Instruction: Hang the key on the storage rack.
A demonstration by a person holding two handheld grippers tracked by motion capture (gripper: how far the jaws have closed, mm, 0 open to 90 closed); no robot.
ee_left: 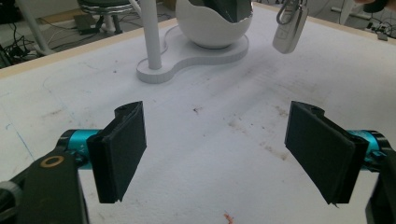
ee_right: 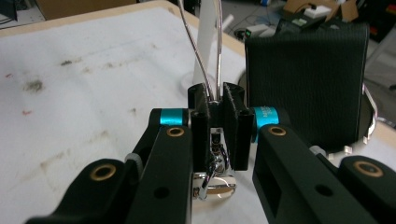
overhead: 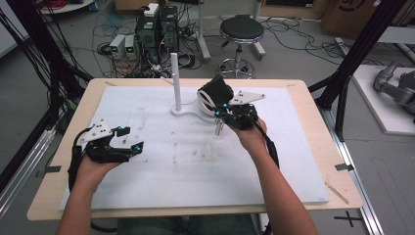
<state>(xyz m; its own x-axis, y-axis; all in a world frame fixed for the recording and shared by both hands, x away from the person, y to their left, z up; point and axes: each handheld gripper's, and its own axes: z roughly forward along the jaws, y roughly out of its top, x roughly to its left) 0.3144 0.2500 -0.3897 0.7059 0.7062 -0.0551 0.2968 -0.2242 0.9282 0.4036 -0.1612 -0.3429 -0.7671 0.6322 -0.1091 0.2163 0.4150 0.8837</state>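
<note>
Right claw (overhead: pixel 221 119) is clenched on a thin metal key ring loop (ee_right: pixel 205 60), pads pinching the wire at its base. A silver key fob (ee_left: pixel 290 29) dangles below the jaws, clear of the desk, so the thing in hand is in the air just in front of the white stand (overhead: pixel 193 111). The grip on the ring rather than on the fob looks deliberate: the loop stays free above the jaws, probably so it can be slipped over the upright peg (overhead: pixel 175 81). That's a judgement, not seen.

Left claw (overhead: pixel 128 138) is released, jaws standing wide with nothing between them, parked low over the left side of the white mat (overhead: pixel 147 176). It seems to wait out of the way, maybe ready to steady the stand.

The stand has a flat base with the peg at one end and an egg-shaped white bowl (ee_left: pixel 212 30) at the other. A black wallet (ee_right: pixel 306 79) sits upright in the bowl, likely dropped there as a catch-all spot; it's just beside the right claw.

Counts: two claws, one key fob, one ring loop, one stand with one peg and one bowl, one wallet, one mat on one wooden desk (overhead: pixel 313 105). Any keys on the ring are too hidden under the jaws to count.
</note>
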